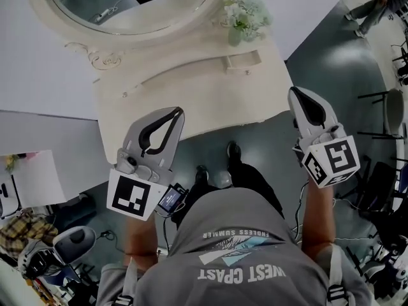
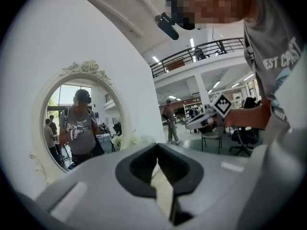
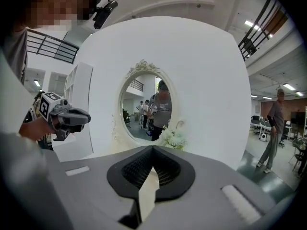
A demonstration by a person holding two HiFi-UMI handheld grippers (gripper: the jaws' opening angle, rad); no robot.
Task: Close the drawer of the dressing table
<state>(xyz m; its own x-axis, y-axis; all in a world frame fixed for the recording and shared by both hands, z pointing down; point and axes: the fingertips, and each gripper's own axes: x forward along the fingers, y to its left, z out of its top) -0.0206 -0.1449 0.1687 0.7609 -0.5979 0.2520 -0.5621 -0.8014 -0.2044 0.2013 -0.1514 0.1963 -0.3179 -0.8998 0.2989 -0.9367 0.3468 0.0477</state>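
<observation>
The cream dressing table [image 1: 191, 85] lies below me, its oval mirror [image 1: 127, 5] at the back. A shallow rectangular part [image 1: 242, 61] shows on the tabletop's right half; I cannot tell whether it is the drawer. No drawer front is visible from here. My left gripper [image 1: 178, 112] hangs over the table's front left edge, jaws together and empty. My right gripper [image 1: 294, 94] is off the table's right corner, over the floor, also shut and empty. The left gripper view has its closed tips [image 2: 157, 146] facing the mirror [image 2: 79, 123]. In the right gripper view the shut tips [image 3: 152, 147] point at the mirror [image 3: 148, 104].
White flowers [image 1: 245, 14] stand at the table's back right. A white wall panel [image 1: 44, 132] borders the left side. Bags and clutter [image 1: 38, 241] lie at the lower left. Chairs and stands [image 1: 389, 126] line the right. A person [image 1: 370, 8] walks at the far right.
</observation>
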